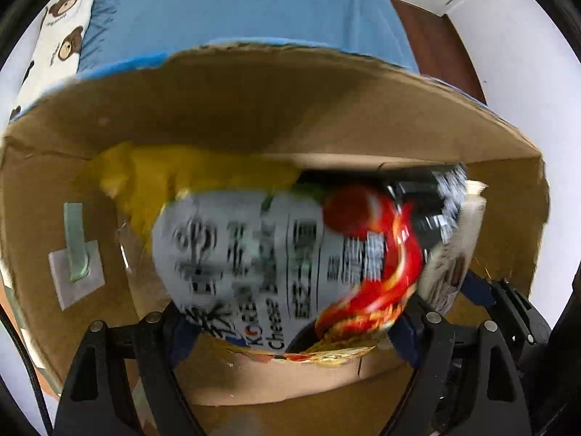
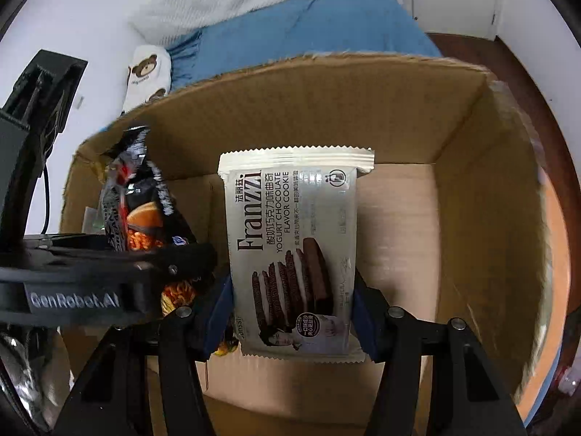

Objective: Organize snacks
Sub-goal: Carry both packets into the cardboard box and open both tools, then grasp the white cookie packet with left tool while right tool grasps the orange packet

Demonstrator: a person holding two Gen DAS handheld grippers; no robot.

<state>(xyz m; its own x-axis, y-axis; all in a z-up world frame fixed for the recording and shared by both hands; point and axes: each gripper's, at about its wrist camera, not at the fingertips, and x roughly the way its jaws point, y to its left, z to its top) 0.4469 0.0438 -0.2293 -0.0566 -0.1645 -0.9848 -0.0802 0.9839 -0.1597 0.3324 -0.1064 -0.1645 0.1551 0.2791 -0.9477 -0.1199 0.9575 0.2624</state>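
The left gripper (image 1: 290,323) is clamped on a noodle packet (image 1: 287,261), white-backed with red and black print, its blue pads pressing the packet's two sides. The packet hangs just ahead of the fingers inside the cardboard box (image 1: 254,109), blurred, with a yellow bag (image 1: 174,178) beyond it and to its left against the far wall. The right gripper (image 2: 294,312) holds a Franzzi cookie pack (image 2: 294,250) upright between its blue pads, also inside the box, whose bare floor shows to the pack's right. From the right wrist view the left gripper's black body sits close on the left, the noodle packet sticking up past it. Beyond the box's far wall lie a blue sheet (image 2: 308,25) and a bear-print pillow (image 2: 147,76) on a bed
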